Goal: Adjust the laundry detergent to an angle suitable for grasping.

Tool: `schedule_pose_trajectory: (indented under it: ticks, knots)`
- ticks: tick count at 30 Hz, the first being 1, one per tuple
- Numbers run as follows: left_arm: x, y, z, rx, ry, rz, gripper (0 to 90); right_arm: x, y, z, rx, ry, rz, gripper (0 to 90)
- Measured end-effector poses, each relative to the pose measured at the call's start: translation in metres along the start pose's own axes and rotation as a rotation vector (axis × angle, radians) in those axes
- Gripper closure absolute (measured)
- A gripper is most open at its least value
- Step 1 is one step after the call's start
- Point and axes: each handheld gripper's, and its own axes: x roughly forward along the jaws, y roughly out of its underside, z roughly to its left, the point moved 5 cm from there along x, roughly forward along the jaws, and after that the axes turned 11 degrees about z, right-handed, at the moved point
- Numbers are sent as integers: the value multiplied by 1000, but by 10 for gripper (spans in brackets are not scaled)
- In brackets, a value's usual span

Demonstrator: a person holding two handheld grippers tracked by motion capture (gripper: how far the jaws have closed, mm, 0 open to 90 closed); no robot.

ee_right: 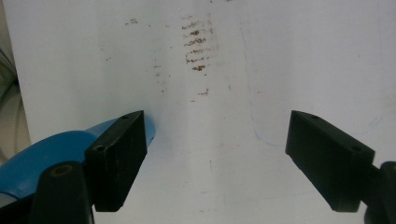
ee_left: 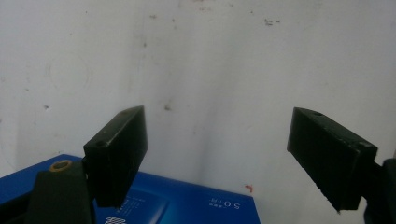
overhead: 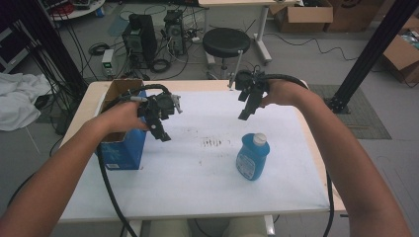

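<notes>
2 grippers hovered over the matte white, scuffed counter [overhead: 197,168], blocky black fingers released, grasping nothing: left gripper [overhead: 160,129] above the blue cardboard box [overhead: 123,150], right gripper [overhead: 245,111] beyond the glossy blue plastic bottle [overhead: 252,157], which stood white-capped at the counter's right.

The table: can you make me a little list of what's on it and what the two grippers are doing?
table: white top, with dark smudges near the middle
bottle: blue, white cap, standing upright on the right side
box: blue, open top, at the left edge
left hand-held gripper: open, empty, raised beside the box
right hand-held gripper: open, empty, raised behind the bottle
touching: neither hand-held gripper touches anything
</notes>
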Motion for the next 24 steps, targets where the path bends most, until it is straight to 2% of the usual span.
schedule_pose_trajectory:
  ticks: [14, 24]
  knots:
    - [2, -2, 0, 9, 1, 10, 209, -6, 10, -3, 20, 19, -3, 201]
    - [0, -2, -2, -5, -1, 2, 209, -8, 14, -4, 23, 21, -4, 206]
